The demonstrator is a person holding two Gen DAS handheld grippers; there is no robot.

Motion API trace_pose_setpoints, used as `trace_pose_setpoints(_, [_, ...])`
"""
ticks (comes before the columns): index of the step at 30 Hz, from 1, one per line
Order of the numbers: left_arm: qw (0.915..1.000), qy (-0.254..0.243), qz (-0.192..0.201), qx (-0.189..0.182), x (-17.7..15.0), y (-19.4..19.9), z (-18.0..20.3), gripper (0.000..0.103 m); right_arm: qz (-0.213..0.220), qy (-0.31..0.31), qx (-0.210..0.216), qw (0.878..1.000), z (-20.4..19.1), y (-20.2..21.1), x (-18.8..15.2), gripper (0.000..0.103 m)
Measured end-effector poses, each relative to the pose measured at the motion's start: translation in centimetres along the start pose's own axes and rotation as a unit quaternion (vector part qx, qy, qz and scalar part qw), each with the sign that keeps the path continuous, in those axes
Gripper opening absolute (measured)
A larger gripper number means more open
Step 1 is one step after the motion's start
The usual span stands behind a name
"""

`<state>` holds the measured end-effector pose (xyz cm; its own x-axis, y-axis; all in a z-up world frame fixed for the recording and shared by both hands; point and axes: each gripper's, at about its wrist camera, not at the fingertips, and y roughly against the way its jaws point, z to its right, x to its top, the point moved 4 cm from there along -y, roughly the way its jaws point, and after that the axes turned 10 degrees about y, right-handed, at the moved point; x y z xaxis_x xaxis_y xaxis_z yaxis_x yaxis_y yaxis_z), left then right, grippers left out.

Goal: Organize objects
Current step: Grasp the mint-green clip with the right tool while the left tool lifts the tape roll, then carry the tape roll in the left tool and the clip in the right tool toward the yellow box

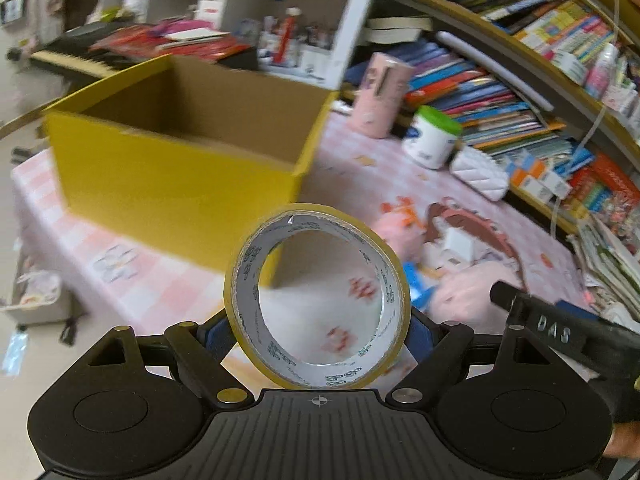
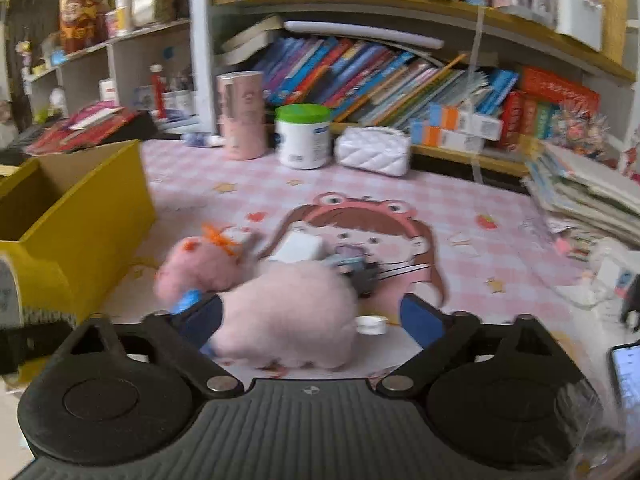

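Observation:
My left gripper [image 1: 318, 330] is shut on a yellow roll of tape [image 1: 244, 276], held upright above the pink checked tablecloth [image 1: 168, 288], in front of the open yellow cardboard box [image 1: 160, 172]. My right gripper [image 2: 310, 314] is open around a pink plush toy [image 2: 280, 304] that lies on the tablecloth; its blue pads stand on either side and I cannot tell if they touch it. The box [image 2: 80, 224] is to the left in the right wrist view. A white block [image 2: 298, 246] and small dark items lie behind the plush.
A pink canister [image 2: 242, 114], a green-lidded white jar [image 2: 304, 136] and a white quilted purse [image 2: 374, 150] stand at the back by bookshelves [image 2: 380, 76]. A stack of papers [image 2: 584, 200] is at the right. A phone [image 2: 628, 372] lies at the lower right.

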<state>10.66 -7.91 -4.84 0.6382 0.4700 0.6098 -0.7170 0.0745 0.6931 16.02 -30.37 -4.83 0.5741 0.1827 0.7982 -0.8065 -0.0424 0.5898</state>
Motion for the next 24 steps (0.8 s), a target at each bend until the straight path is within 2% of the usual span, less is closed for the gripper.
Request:
trace_pose_setpoints(1, [0.9999, 0.006, 0.001, 0.010, -0.1, 0.3, -0.6, 0.084, -0.001, 0.001, 0.011, 1.000, -0.6, 0.0, 0.0, 0.079])
trace_pose_setpoints(5, [0.9984, 0.032, 0.008, 0.046, -0.6, 1.5, -3.3, 0.084, -0.014, 0.022, 0.076, 0.997, -3.8, -0.4, 0.0, 0.052])
trace_pose_setpoints(9, [0.9958, 0.056, 0.013, 0.071, -0.8, 2.4, -5.2, 0.084, -0.043, 0.057, 0.121, 0.990, -6.9, -1.8, -1.0, 0.036])
trace_pose_setpoints(13, [0.9941, 0.065, 0.021, 0.084, -0.8, 3.2, -6.1, 0.084, -0.075, 0.054, 0.129, 0.987, -8.1, -3.7, -1.5, 0.034])
trace_pose_setpoints(17, [0.9931, 0.069, 0.027, 0.091, -0.7, 3.7, -6.8, 0.084, -0.075, 0.056, 0.139, 0.986, -8.9, -4.5, -1.4, 0.033])
trace_pose_setpoints(20, [0.9929, 0.067, 0.030, 0.093, -0.5, 4.0, -6.9, 0.084, -0.098, 0.056, 0.145, 0.983, -9.5, -5.6, -1.9, 0.024])
trace_pose_setpoints(24, [0.9934, 0.063, 0.035, 0.089, -0.2, 4.2, -7.2, 0.084, -0.096, 0.073, 0.137, 0.983, -10.0, -5.6, -2.0, 0.023])
